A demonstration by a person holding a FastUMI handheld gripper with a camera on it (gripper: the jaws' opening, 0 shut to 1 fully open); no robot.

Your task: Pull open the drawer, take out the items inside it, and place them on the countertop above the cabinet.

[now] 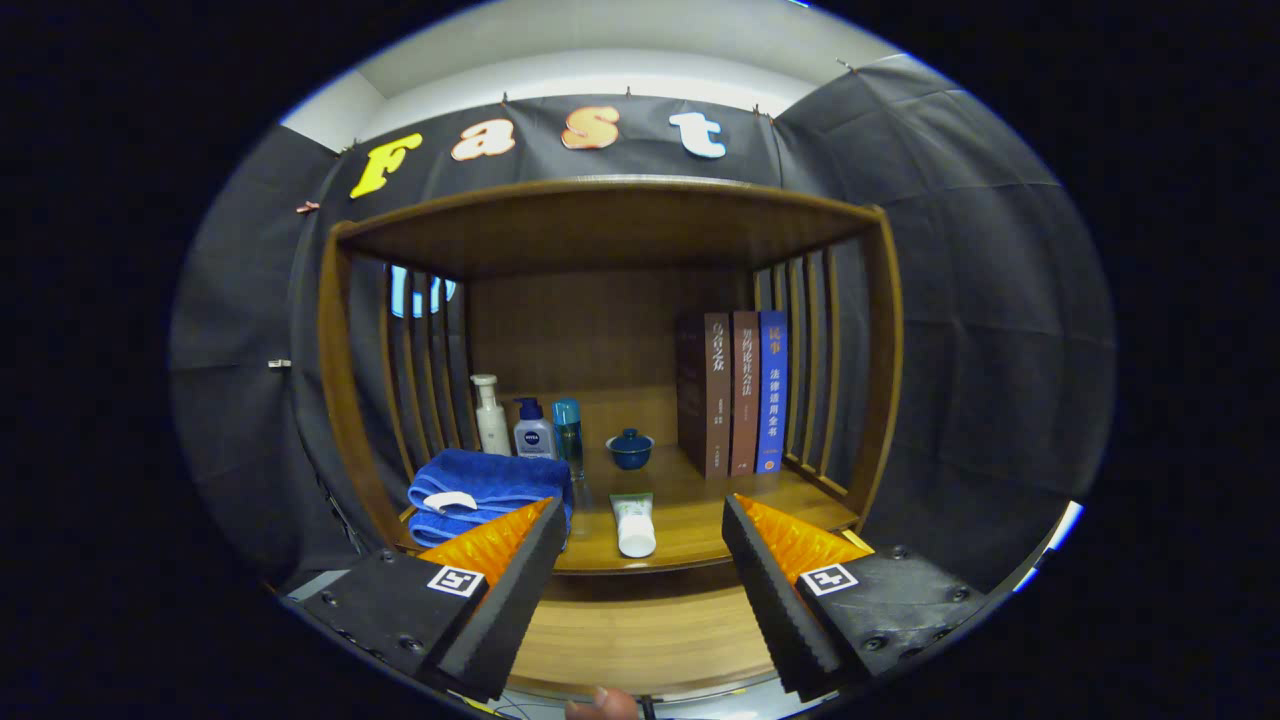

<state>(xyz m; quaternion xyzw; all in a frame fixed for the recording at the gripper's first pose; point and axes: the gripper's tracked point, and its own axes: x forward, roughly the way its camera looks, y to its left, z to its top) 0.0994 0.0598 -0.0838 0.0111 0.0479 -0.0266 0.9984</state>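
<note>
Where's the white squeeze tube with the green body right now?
The white-capped green squeeze tube lies on the wooden countertop, just ahead between the open gripper fingers, right of the folded blue towel.

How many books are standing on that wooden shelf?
3, upright side by side at the shelf's right end by the slats: brown book, reddish-brown book and blue book. The open gripper is well short of them. None seems hidden.

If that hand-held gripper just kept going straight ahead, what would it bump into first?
Probably the white tube lying on the wooden shelf, which sits between and just ahead of the open hand-held gripper. Depth is hard to judge here.
</note>
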